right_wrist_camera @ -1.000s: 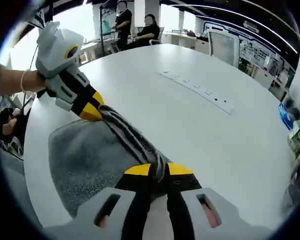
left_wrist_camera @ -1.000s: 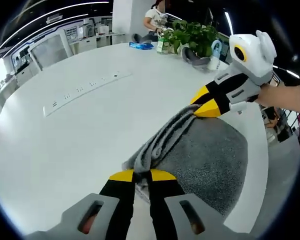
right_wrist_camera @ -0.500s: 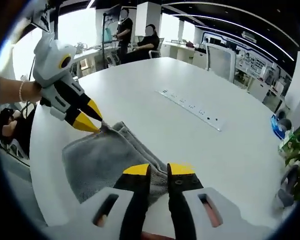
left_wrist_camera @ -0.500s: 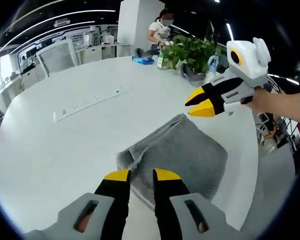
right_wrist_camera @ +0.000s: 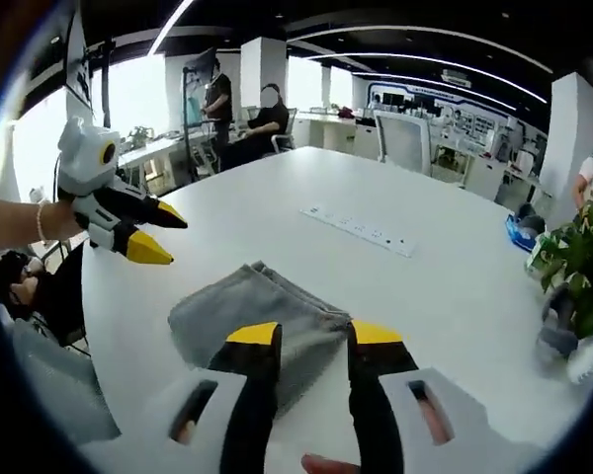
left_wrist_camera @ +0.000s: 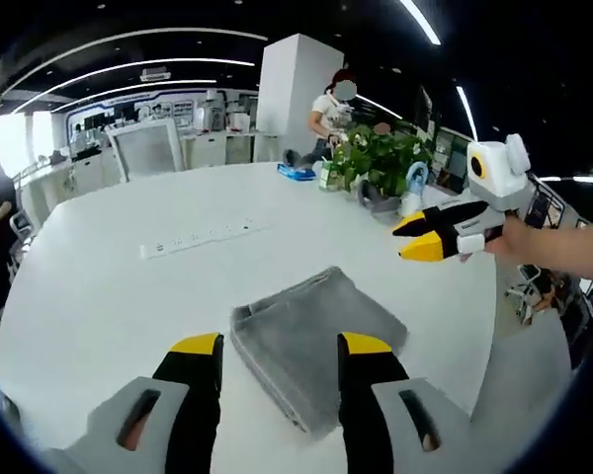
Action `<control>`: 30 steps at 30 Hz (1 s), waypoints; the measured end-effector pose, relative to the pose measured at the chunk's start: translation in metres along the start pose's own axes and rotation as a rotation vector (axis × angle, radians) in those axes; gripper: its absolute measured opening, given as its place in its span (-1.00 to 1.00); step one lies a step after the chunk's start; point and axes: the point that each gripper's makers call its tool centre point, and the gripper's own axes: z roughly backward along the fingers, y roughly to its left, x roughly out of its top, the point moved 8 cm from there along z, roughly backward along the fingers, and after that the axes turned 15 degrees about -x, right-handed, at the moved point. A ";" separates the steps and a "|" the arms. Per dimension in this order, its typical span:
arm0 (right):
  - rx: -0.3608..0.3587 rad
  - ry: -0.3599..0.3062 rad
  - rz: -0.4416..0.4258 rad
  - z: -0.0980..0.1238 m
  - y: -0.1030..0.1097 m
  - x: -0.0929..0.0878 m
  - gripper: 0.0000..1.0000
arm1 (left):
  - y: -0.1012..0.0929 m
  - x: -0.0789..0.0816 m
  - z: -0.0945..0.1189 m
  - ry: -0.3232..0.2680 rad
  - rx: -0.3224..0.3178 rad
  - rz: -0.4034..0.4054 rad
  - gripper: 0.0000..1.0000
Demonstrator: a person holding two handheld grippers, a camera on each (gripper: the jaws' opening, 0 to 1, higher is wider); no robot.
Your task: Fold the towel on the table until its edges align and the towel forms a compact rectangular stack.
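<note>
The towel (left_wrist_camera: 311, 341) lies folded into a grey rectangle on the white table (left_wrist_camera: 109, 296), near the table's edge, with nothing touching it. The left gripper (left_wrist_camera: 280, 348) hangs just above the towel's near side, its yellow-tipped jaws spread apart and holding nothing. The right gripper (right_wrist_camera: 314, 336) sits over the towel's opposite side, jaws also parted and empty. In the left gripper view the right gripper (left_wrist_camera: 415, 240) appears beyond the towel, held by a hand (left_wrist_camera: 549, 247). Farther from the towel, a power strip (left_wrist_camera: 203, 237) lies flat on the table, and a potted plant (left_wrist_camera: 381, 158) stands at the table's far rim, near a seated person (left_wrist_camera: 331, 114)
</note>
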 end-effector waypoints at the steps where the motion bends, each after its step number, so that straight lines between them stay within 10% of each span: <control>1: 0.000 -0.012 -0.035 0.008 0.002 -0.001 -0.41 | -0.003 -0.002 0.006 -0.010 0.007 0.015 0.00; 30: -0.145 -0.140 -0.246 0.111 0.011 -0.047 0.97 | -0.056 -0.046 0.096 -0.229 0.169 0.099 0.99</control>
